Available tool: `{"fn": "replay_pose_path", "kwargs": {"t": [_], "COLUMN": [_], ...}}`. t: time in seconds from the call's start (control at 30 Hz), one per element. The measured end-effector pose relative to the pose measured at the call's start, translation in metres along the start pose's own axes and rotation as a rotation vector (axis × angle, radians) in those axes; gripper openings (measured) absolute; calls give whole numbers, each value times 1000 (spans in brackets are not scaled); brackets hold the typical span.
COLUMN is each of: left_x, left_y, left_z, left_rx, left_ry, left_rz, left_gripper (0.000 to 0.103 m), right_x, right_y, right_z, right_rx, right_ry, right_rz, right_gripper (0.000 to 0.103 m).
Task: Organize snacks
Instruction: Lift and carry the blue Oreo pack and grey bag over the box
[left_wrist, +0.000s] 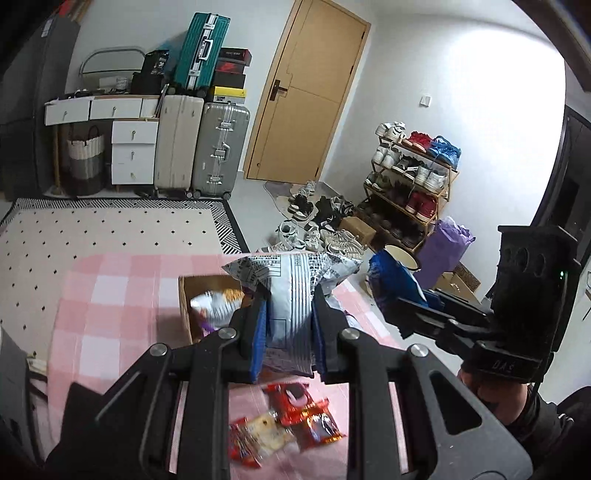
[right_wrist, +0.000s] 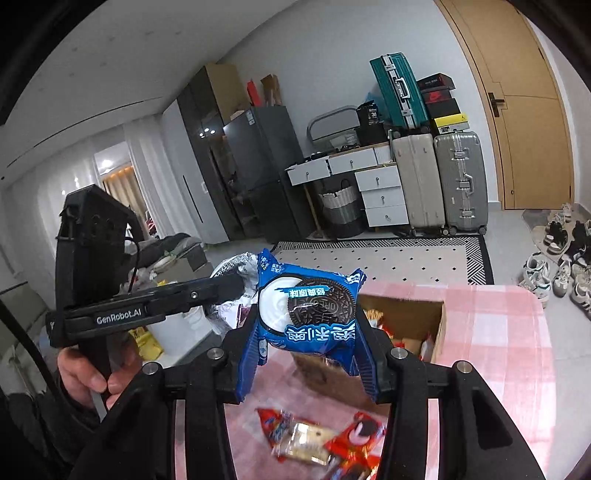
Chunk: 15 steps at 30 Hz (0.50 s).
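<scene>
Near the cardboard box lay red packets; above it, left gripper clamped a white bag; right gripper clamped a blue Oreo pack.

The box is largely hidden behind the white bag held in the left gripper, and the packets inside it are smeared by blur. In the right wrist view the box's near wall is covered by the blue pack. The red wrappers in front of the box are blurred, their print unreadable, partly cut off by the bottom edge.
</scene>
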<state>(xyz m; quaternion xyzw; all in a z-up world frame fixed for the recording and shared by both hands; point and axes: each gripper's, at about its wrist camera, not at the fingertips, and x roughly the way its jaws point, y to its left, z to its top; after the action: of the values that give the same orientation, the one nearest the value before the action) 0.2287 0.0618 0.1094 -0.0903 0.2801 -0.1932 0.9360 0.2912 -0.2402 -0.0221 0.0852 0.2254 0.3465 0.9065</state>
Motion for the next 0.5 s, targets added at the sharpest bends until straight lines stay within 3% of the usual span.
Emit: {"fn": "replay_pose_path", "kwargs": {"t": [0.2, 0.5], "left_x": [30, 122], "left_y": [11, 28], "left_z": [34, 62], "left_rx": [19, -1], "left_ry": [15, 94], "left_rz": [40, 51], "left_gripper": [18, 19], "right_x": [22, 84], "right_y": [-12, -52], "right_z": [33, 68], "right_rx": [-10, -24], "right_ry": [1, 77], "right_rz": [-43, -82], "right_gripper": [46, 46]}}
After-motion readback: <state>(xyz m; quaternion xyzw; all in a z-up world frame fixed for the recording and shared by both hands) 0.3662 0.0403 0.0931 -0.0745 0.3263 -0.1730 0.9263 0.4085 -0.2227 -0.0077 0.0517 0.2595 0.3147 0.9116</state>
